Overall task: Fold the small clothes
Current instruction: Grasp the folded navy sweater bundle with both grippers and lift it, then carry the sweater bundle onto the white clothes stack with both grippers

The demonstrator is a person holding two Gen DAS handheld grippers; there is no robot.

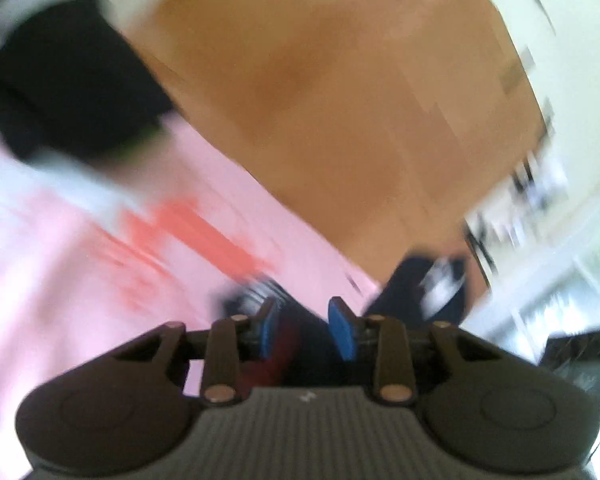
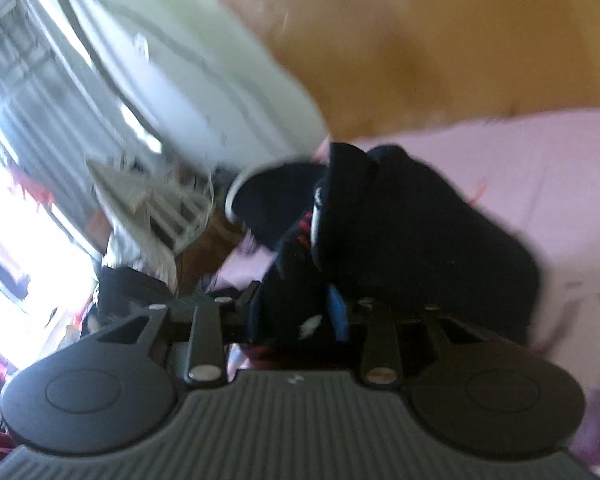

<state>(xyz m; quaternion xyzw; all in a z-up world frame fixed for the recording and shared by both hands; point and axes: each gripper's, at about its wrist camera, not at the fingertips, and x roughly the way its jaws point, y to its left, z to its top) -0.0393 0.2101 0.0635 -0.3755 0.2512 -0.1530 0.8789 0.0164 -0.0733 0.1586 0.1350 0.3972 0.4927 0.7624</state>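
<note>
Both views motion-blurred. Right wrist view alone shows the dark garment point(image 2: 400, 236) bunched over the pink sheet point(image 2: 560, 184). My right gripper point(image 2: 296, 312): jaws narrowly parted, dark cloth between them; grip cannot be confirmed. My left gripper point(image 1: 302, 326): blue pads point(image 1: 342, 330) partly apart, dark fabric behind; hold unclear. Wooden floor point(image 1: 340, 100) beyond.

Dark navy garment point(image 2: 420, 232), small, with red and white markings along one edge, bunched and folded over on itself; lying on pink cloth near the edge beside wooden floor. Near end caught between blue pads in the right wrist view. Seen too in the left wrist view point(image 1: 300, 344), dark with a red patch, blurred.
</note>
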